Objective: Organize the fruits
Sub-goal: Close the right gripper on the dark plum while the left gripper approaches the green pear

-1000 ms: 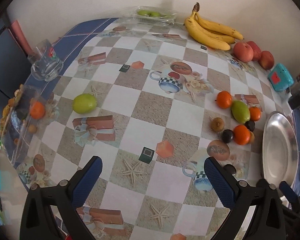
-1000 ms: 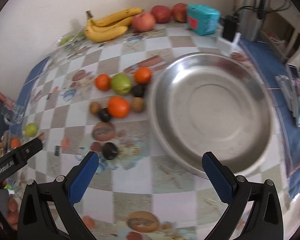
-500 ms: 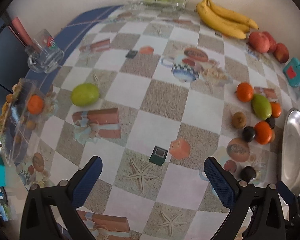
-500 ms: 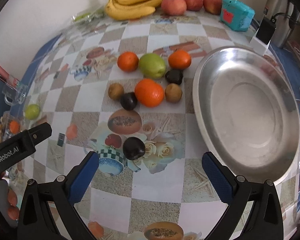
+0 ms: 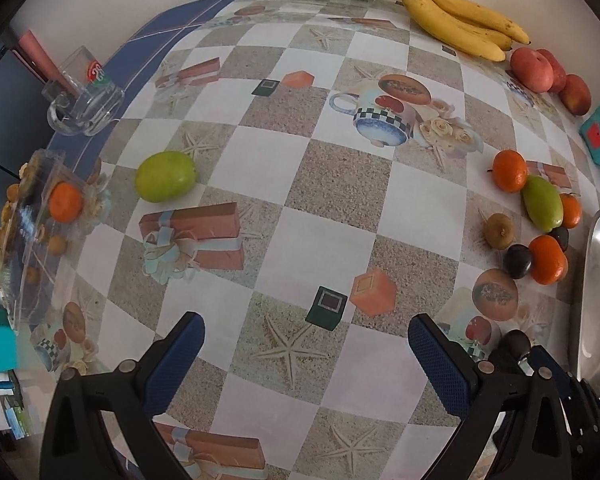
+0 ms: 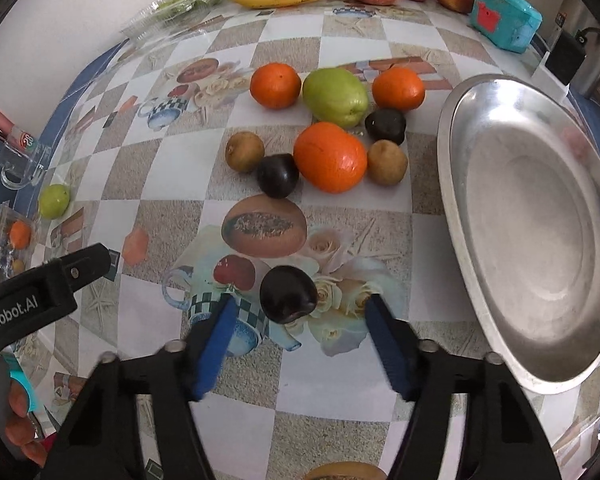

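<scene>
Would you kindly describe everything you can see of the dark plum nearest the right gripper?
The plum is round, glossy and very dark purple, almost black, with a slight dent on its near side. It rests alone on the patterned tablecloth, over a printed cup and roses, apart from the other fruit and left of the metal bowl. The right gripper is open, its blue pads on either side just short of it; nothing grips it. In the left wrist view it shows partly, behind that gripper.
</scene>
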